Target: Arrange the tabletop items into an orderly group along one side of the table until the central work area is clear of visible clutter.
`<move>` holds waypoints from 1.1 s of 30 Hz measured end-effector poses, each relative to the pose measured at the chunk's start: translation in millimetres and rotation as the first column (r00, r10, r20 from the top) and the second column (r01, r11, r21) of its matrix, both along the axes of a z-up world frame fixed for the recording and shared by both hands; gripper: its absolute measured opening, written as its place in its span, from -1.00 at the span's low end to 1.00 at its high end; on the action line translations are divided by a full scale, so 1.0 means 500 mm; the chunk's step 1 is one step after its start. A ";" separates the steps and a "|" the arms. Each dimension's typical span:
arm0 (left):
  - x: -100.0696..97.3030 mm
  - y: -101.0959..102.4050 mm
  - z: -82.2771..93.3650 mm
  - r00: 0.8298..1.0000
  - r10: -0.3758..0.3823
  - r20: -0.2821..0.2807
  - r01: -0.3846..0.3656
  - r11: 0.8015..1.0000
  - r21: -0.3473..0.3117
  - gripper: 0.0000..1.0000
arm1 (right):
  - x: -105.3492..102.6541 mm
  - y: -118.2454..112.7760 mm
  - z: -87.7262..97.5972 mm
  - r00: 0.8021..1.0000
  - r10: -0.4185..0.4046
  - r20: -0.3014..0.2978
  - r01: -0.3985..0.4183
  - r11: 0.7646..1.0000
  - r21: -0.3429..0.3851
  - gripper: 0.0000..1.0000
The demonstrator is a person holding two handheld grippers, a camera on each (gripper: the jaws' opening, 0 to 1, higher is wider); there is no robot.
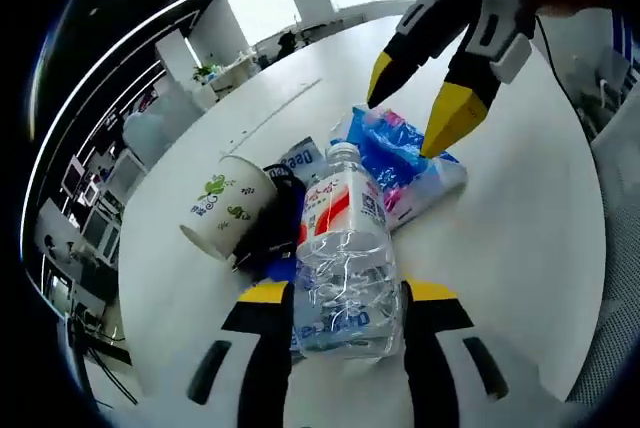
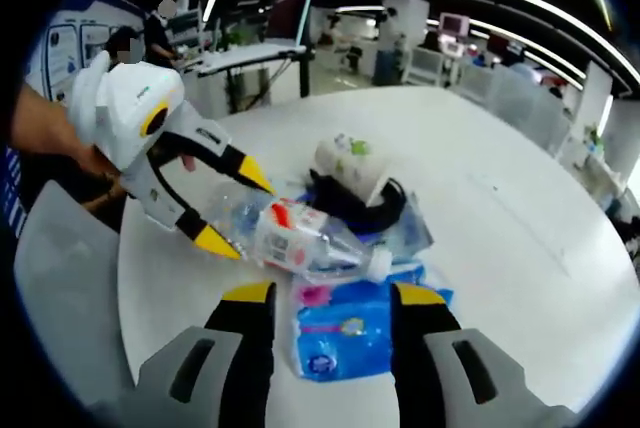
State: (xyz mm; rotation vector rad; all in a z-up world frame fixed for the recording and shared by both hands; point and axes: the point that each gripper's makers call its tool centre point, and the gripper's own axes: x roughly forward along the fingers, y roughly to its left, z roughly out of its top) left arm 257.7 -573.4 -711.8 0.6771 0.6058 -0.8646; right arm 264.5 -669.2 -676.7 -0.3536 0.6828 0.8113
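Bottle: clear plastic water bottle (image 1: 342,278), lying on its side on the white bench (image 1: 520,248); it is the landmark for the rest.
Left gripper: left gripper (image 1: 347,323) has its fingers on either side of the bottle's lower body, closed against it; in the right gripper view the same gripper (image 2: 228,210) brackets the bottle (image 2: 300,238) from the side.
Right gripper: right gripper (image 2: 332,308) has its fingers parted, straddling the blue packet (image 2: 345,333) with a gap on each side; nothing gripped. In the left gripper view it (image 1: 415,113) hovers over the packet (image 1: 400,153) beyond the bottle's cap end.
Paper cup: white cup with green print (image 1: 225,208), tipped on its side, just beside the bottle's shoulder.
Black item: dark bundle (image 1: 275,223), between cup and bottle, touching both; what it is I cannot tell.
Step in hand: judged as gathering the pile; bottle taken, packet about to be taken.
Next move calls for: closing the right fingers on the soft packet without snagging the bottle neck, then carrying both toward one bench edge.
Writing: bottle label red and white, text too small to read; a blue wrapper under the bottle shows "Dee…", rest hidden; packet print unreadable.
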 end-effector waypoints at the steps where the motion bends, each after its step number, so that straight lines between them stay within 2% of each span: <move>1: -0.001 0.000 -0.001 1.000 -0.013 0.005 0.013 1.000 0.011 -0.15 | 0.000 -0.001 0.000 1.000 -0.001 0.000 0.001 1.000 0.000 -0.15; 3: -0.008 -0.003 0.001 0.999 -0.041 0.016 0.040 0.999 0.030 -0.15 | -0.002 -0.001 0.002 1.000 -0.003 -0.001 0.003 1.000 0.002 -0.15; 6: -0.012 -0.002 0.002 0.999 -0.046 0.007 0.045 0.999 0.026 -0.16 | -0.004 -0.003 0.003 1.000 -0.005 0.002 0.005 1.000 0.003 -0.15; 9: -0.016 -0.003 0.004 0.999 -0.033 -0.015 0.033 0.999 -0.003 -0.16 | -0.005 -0.005 0.004 1.000 -0.008 0.002 0.007 1.000 0.003 -0.15; 14: -0.025 -0.007 0.007 0.999 -0.030 -0.027 0.030 1.000 -0.008 -0.18 | -0.009 -0.007 0.004 1.000 -0.010 0.000 0.010 1.000 0.005 -0.15; 17: -0.030 -0.016 0.013 0.999 -0.014 -0.050 0.012 0.999 -0.048 -0.21 | -0.010 -0.006 0.001 1.000 -0.012 -0.003 0.012 1.000 0.008 -0.16; 22: -0.036 -0.027 0.001 0.998 -0.017 -0.066 0.015 0.999 -0.039 -0.19 | -0.012 -0.005 0.000 1.000 -0.010 -0.005 0.010 1.000 0.011 -0.16; 33: -0.023 -0.052 -0.004 0.994 0.016 -0.104 -0.022 0.998 -0.060 -0.18 | -0.018 -0.029 -0.002 0.999 -0.032 -0.009 0.032 0.999 0.012 -0.16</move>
